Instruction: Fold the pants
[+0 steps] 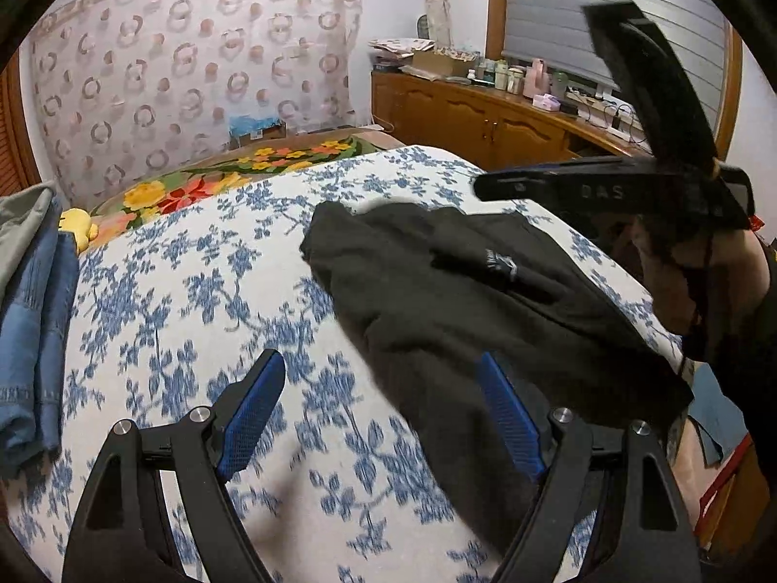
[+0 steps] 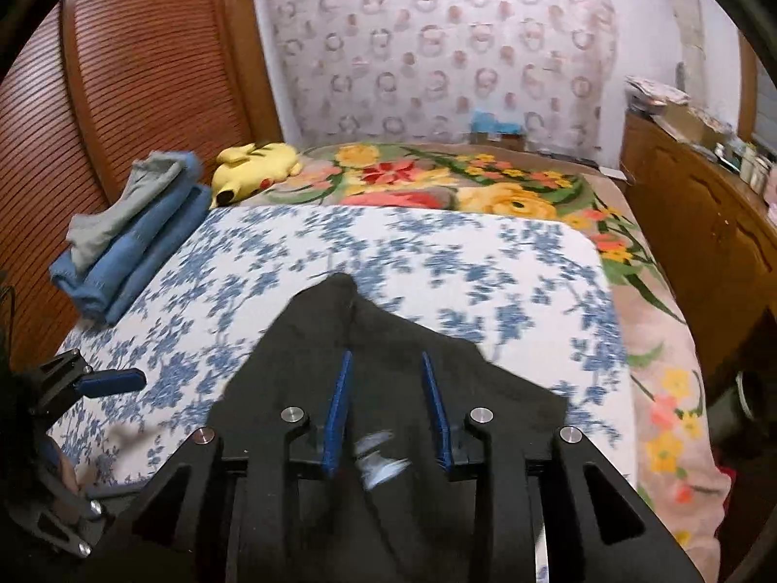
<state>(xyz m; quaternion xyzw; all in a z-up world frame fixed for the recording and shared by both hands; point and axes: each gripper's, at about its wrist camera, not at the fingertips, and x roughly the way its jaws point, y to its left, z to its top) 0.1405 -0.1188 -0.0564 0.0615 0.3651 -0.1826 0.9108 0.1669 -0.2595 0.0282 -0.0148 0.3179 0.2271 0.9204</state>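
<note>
Black pants (image 1: 466, 301) lie bunched on the blue-flowered white bedspread (image 1: 194, 301), a small white logo on top. My left gripper (image 1: 383, 388) is open above the spread at the pants' left edge, its right finger over the cloth. My right gripper (image 2: 386, 384) is open over the pants (image 2: 379, 350), both blue pads (image 2: 340, 403) spread apart above the dark cloth; nothing is clamped. The right gripper also shows in the left wrist view (image 1: 631, 155), raised at the right. The left gripper's finger shows at the left of the right wrist view (image 2: 109, 381).
Folded jeans with a grey garment on top (image 2: 126, 243) lie at the bed's left edge by a wooden slatted door (image 2: 121, 97). A yellow plush toy (image 2: 257, 165) and a flowered blanket (image 2: 461, 184) lie beyond. A cluttered wooden cabinet (image 1: 485, 116) stands on the right.
</note>
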